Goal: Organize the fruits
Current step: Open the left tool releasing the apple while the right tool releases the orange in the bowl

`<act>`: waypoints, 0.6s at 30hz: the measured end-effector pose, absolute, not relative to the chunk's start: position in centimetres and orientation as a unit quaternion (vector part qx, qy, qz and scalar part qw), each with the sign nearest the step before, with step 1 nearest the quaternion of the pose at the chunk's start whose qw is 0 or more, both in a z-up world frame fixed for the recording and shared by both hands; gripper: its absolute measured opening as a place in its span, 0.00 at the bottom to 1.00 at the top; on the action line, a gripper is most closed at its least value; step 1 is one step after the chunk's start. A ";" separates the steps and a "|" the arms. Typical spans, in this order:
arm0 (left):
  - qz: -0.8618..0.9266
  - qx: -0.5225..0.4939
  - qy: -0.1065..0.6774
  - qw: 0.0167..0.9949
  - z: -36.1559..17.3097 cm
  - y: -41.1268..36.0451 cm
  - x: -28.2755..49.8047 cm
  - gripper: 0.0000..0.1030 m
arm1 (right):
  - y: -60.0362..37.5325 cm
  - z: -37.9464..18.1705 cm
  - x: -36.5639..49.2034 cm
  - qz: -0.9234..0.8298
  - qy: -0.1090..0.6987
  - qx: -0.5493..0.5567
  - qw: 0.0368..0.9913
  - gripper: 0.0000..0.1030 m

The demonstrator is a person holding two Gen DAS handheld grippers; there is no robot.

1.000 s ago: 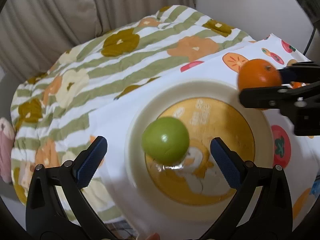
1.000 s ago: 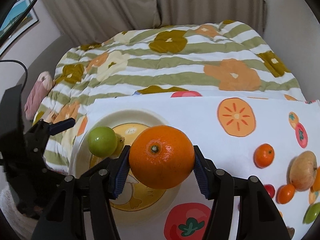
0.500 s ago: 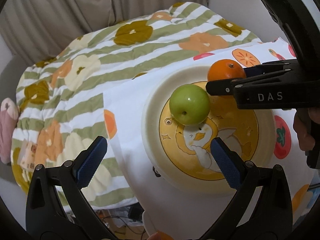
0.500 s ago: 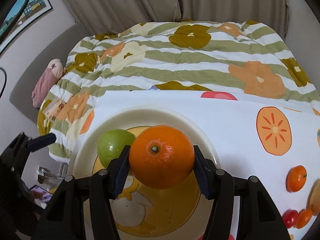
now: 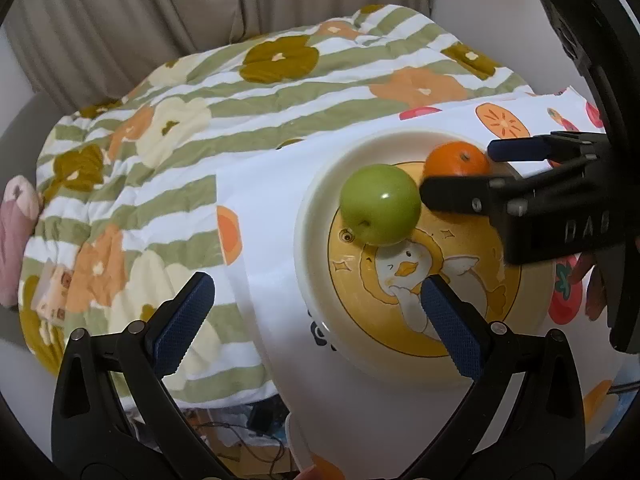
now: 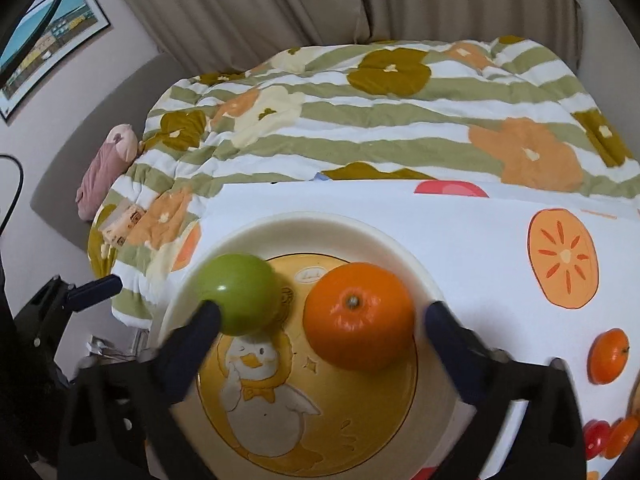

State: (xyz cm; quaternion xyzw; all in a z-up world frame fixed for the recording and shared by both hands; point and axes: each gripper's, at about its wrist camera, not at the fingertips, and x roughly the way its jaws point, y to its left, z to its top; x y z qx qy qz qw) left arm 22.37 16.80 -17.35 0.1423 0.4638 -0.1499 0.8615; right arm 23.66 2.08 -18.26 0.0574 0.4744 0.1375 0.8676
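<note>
A cream plate [image 6: 320, 224] with a yellow duck picture lies on the fruit-print cloth. On it a green apple [image 6: 238, 294] and a large orange [image 6: 358, 316] rest side by side. My right gripper [image 6: 322, 312] is over the plate with its jaws opening. The orange sits between them, clear of both pads. In the left wrist view the apple [image 5: 380, 204] and orange [image 5: 456, 160] lie at the plate's [image 5: 316, 216] far side, and the right gripper [image 5: 458, 171] straddles the orange. My left gripper [image 5: 316, 284] stands open and empty at the plate's near left rim.
The white cloth [image 6: 480, 232] ends just left of the plate, where the surface drops off. A small mandarin [image 6: 608, 356] and small red and orange fruits [image 6: 600, 440] lie to the right. A striped floral quilt [image 6: 400, 132] and a pink plush [image 6: 104, 168] lie beyond.
The right gripper carried the orange down onto the plate beside the apple, then its jaws spread off it. The apple settled at the plate's far side. The left gripper shifted slightly left.
</note>
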 end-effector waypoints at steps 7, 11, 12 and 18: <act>-0.140 0.135 0.466 0.863 -16.6 17.4 22.1 1.00 | 2.4 -17.7 22.7 0.135 0.475 0.030 0.869 1.00; -0.136 0.140 0.457 0.868 -15.5 17.3 21.7 1.00 | 2.4 -16.5 21.9 0.133 0.468 0.019 0.873 1.00; -0.135 0.141 0.453 0.870 -15.1 17.2 21.6 1.00 | 2.3 -16.1 21.7 0.134 0.468 0.020 0.873 1.00; -0.120 0.140 0.438 0.880 -12.6 16.7 20.2 1.00 | 1.6 -13.6 20.1 0.133 0.463 0.016 0.876 1.00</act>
